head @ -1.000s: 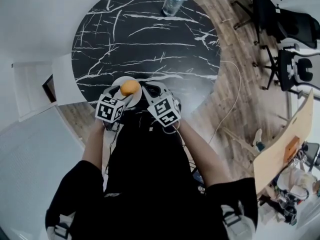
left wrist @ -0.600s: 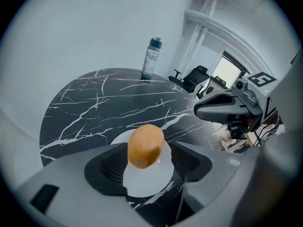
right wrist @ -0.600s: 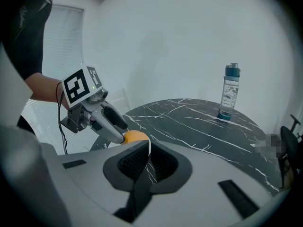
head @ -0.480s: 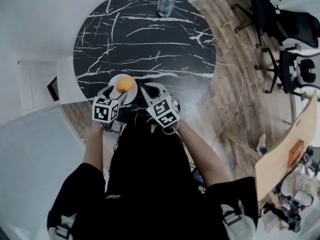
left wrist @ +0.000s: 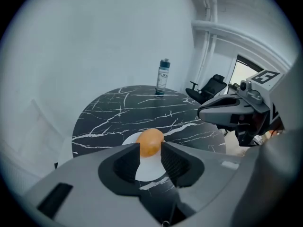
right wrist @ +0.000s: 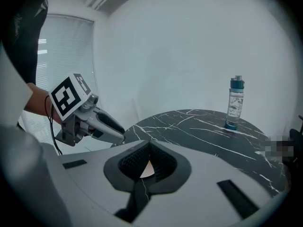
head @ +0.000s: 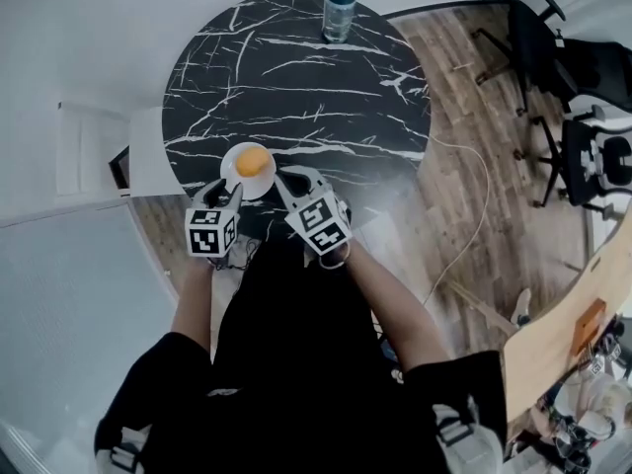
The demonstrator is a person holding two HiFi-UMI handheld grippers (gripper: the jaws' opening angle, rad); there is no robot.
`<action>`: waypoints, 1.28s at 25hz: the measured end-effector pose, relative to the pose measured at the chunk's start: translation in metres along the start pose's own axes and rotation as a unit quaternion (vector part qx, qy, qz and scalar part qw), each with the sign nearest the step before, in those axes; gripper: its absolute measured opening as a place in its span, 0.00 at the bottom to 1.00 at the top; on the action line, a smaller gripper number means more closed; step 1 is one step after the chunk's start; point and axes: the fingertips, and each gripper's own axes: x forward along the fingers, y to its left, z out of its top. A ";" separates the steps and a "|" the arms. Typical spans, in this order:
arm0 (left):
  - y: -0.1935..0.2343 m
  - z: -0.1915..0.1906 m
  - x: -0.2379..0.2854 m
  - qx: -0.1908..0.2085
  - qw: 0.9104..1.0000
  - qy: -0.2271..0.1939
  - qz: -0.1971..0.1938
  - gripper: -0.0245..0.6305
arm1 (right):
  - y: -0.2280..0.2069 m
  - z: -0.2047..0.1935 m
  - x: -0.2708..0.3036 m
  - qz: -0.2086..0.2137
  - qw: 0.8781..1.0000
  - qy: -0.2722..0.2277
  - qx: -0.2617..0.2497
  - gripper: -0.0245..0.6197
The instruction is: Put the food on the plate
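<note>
Table [head: 296, 77]: food [head: 252, 160] beyond closing left jaws.

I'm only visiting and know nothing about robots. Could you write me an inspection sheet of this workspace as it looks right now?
Surface: round black marble table.
Job's things: orange food on the white plate, near the table's near edge.
Clutter: water bottle upright at the far edge.
Grippers: left gripper open, jaws just been closing, gripping nothing; right gripper shut, empty.
Cables: thin cable on the floor beside the table.
Surroundings: wooden floor, office chairs.
</note>
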 end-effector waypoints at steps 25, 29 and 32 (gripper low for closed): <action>-0.054 0.051 -0.183 -0.054 0.957 -0.249 0.139 0.04 | 0.063 0.119 -0.109 -0.015 0.983 -0.171 -0.067 0.03; -0.077 0.064 -0.220 -0.047 0.944 -0.291 0.145 0.04 | 0.072 0.138 -0.147 -0.021 0.975 -0.207 -0.075 0.03; -0.091 0.072 -0.236 -0.040 0.935 -0.317 0.151 0.04 | 0.075 0.149 -0.177 -0.027 0.968 -0.234 -0.081 0.03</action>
